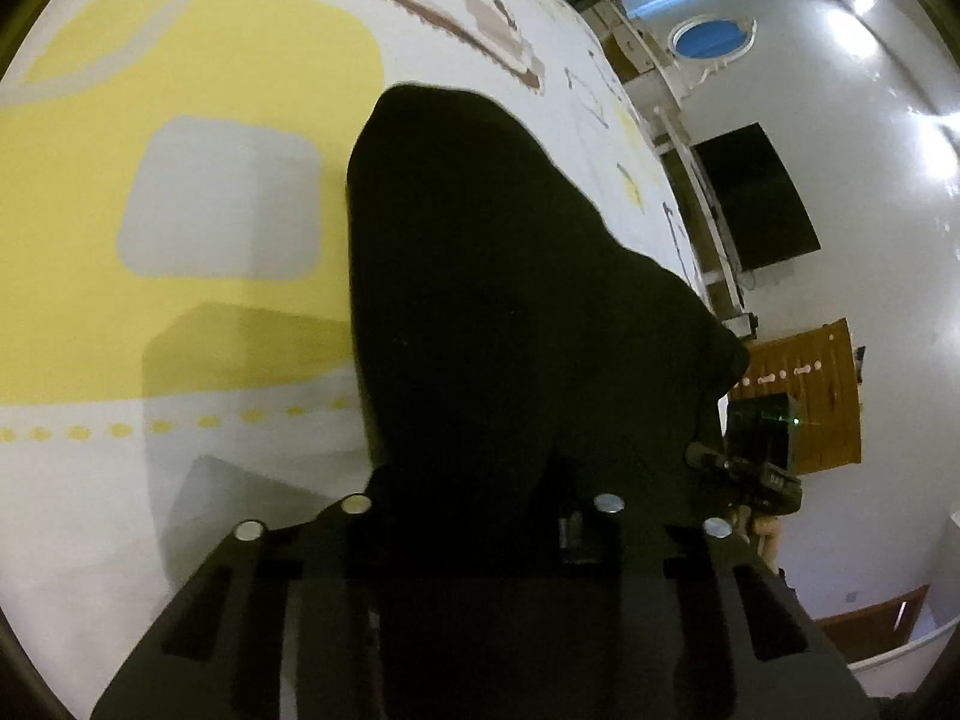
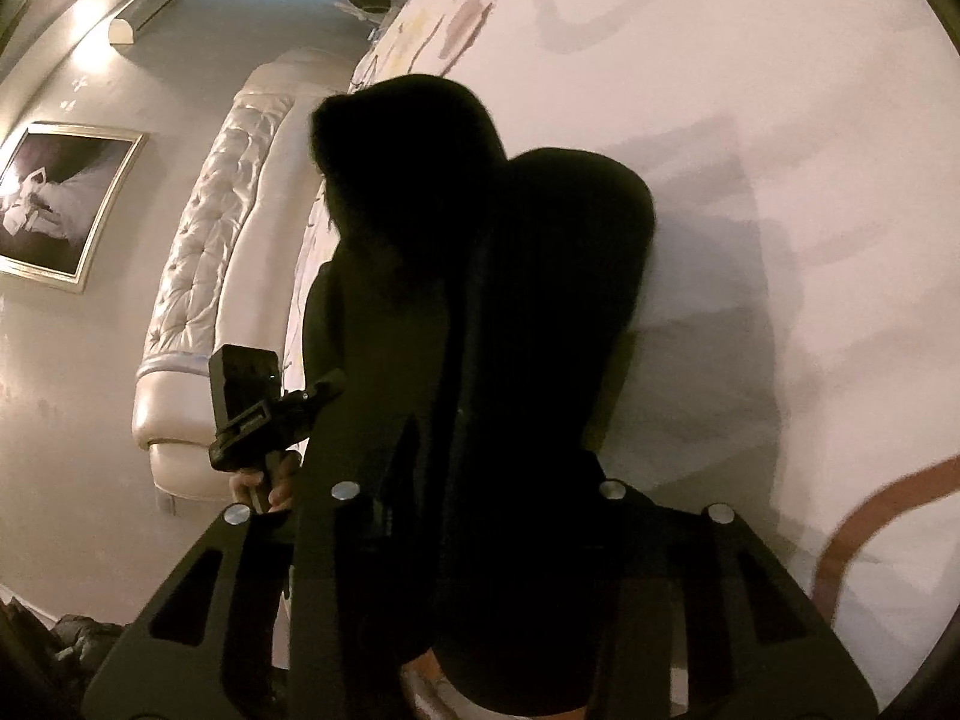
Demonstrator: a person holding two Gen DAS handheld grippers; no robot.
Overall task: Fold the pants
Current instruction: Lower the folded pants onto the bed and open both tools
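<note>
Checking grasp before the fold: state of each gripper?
Left gripper: closed on the black pants.
Right gripper: closed on the same pants.

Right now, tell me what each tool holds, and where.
Both grip the black pants: left tool and right tool each at a near edge, exact part unclear.

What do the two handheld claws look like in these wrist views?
Each claw is matte black, with a flat angular body that has slotted cut-outs and four round silver studs. The right wrist view shows the left claw from outside: a boxy black camera block above a handle. The left wrist view shows the right claw similarly. No cables or sleeves are visible.
</note>
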